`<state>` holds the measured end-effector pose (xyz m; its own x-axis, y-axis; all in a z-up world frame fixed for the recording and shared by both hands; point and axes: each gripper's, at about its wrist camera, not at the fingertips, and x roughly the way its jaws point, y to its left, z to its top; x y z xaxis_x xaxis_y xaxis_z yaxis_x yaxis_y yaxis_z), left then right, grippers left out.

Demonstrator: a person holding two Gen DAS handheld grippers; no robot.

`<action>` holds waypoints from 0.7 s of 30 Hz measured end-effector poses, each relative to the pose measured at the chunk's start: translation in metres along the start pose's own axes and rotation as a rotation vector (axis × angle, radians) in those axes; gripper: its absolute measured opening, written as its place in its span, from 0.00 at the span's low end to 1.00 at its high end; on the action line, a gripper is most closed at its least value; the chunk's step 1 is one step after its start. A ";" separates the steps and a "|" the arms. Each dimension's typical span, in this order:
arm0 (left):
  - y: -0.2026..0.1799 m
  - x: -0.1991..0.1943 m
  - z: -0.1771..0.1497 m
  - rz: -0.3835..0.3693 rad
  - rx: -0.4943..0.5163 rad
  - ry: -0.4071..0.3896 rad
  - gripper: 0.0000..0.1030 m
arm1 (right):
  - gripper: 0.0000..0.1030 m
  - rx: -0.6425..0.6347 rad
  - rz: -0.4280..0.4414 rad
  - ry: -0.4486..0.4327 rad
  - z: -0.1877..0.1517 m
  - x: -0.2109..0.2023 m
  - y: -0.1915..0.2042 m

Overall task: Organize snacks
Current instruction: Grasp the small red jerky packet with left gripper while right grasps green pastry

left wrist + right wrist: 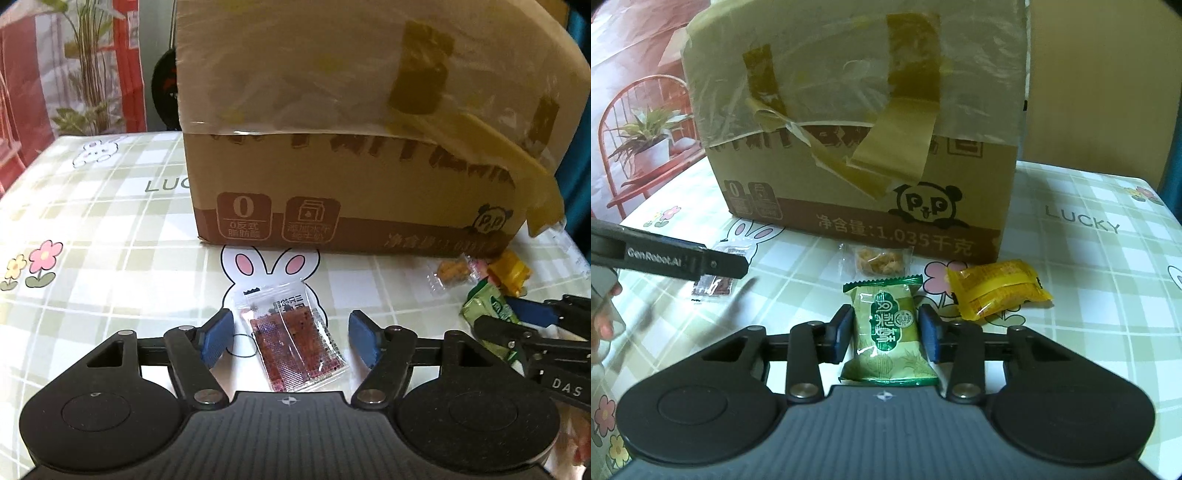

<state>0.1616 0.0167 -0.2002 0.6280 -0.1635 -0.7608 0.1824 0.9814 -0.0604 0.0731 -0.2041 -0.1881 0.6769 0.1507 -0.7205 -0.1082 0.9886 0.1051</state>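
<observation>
A clear packet of red snack (291,334) lies on the table between the open fingers of my left gripper (291,338), touching neither pad. It also shows in the right wrist view (714,282), partly hidden by the left gripper (731,264). My right gripper (886,328) has its blue pads close against both sides of a green snack packet (888,330); it also shows in the left wrist view (491,310). A clear packet of golden snack (877,260) and a yellow packet (997,290) lie in front of the cardboard box (857,122).
The taped cardboard box (351,129) stands just beyond the packets on a green checked tablecloth (110,229) with bunny and flower prints. A red chair and a potted plant (646,136) stand past the table's left edge.
</observation>
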 end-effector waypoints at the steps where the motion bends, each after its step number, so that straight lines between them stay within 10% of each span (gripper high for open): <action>1: -0.002 0.000 -0.002 0.019 0.006 -0.003 0.69 | 0.40 0.004 -0.006 -0.002 0.000 0.000 0.001; 6: -0.012 -0.004 -0.012 0.098 0.006 -0.025 0.68 | 0.40 0.016 -0.023 -0.021 -0.006 -0.002 0.005; 11: -0.007 -0.011 -0.013 0.098 -0.017 -0.034 0.43 | 0.40 0.005 -0.026 -0.056 -0.014 -0.005 0.006; 21: 0.004 -0.045 -0.034 0.065 -0.032 -0.086 0.38 | 0.40 0.011 -0.023 -0.069 -0.017 -0.008 0.006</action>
<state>0.1084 0.0318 -0.1876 0.7009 -0.1063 -0.7053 0.1159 0.9927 -0.0345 0.0543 -0.1996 -0.1936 0.7279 0.1280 -0.6737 -0.0847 0.9917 0.0968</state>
